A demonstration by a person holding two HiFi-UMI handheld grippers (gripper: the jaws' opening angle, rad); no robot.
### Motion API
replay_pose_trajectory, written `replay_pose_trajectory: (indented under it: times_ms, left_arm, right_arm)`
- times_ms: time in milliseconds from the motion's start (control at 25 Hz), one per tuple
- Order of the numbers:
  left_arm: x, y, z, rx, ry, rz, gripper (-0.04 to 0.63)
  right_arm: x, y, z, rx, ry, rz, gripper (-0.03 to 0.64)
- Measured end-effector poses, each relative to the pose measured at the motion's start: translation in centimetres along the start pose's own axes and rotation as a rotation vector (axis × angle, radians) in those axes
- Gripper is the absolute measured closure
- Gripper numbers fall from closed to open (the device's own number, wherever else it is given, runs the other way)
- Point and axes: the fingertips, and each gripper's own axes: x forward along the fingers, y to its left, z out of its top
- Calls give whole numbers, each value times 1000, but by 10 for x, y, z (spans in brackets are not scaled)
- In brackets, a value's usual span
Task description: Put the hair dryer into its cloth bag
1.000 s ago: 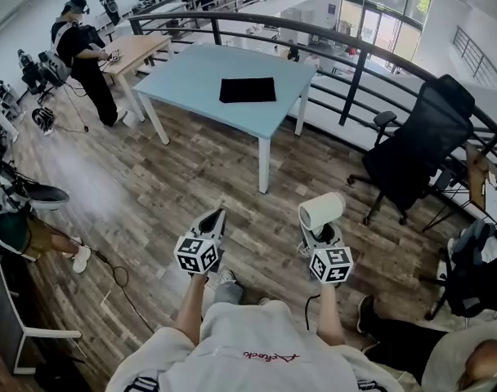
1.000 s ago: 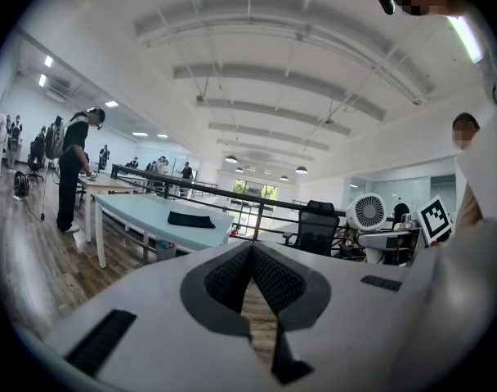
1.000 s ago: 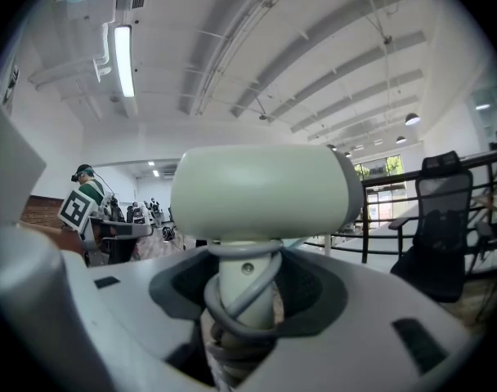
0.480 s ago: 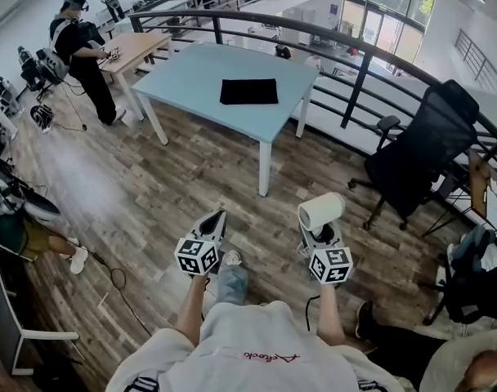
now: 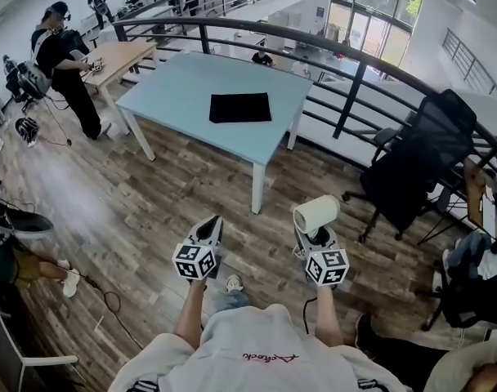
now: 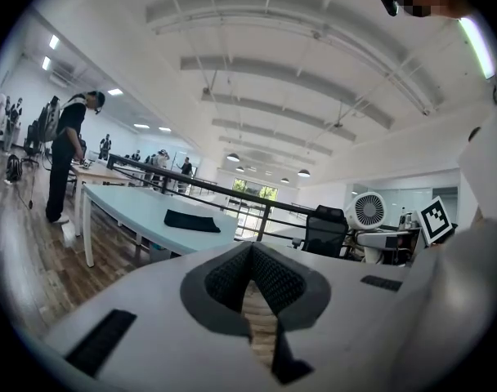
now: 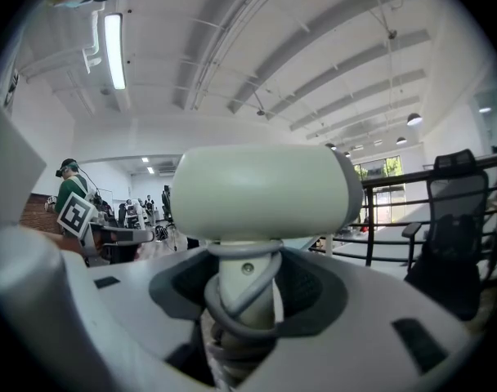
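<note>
Pale blue worktop [image 5: 173,88] carries the flat black cloth bag [image 5: 241,107] (well apart from both tools), while the white hair dryer [image 5: 316,213] stands upright, its cord-wrapped handle clamped in the right hand-held gripper [image 5: 314,237], the left hand-held gripper [image 5: 211,227] closed on nothing.

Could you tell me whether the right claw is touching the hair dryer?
Touching: the right gripper view shows the right claw closed on the handle of the hair dryer.
</note>
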Motion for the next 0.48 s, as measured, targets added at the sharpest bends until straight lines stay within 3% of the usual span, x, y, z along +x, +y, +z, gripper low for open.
replay_pose_trajectory:
  times_ms: [480]
  left_arm:
    - [95, 98, 57, 2, -11, -41, 589]
  right_arm:
    - [131, -12, 48, 0, -16, -45, 400]
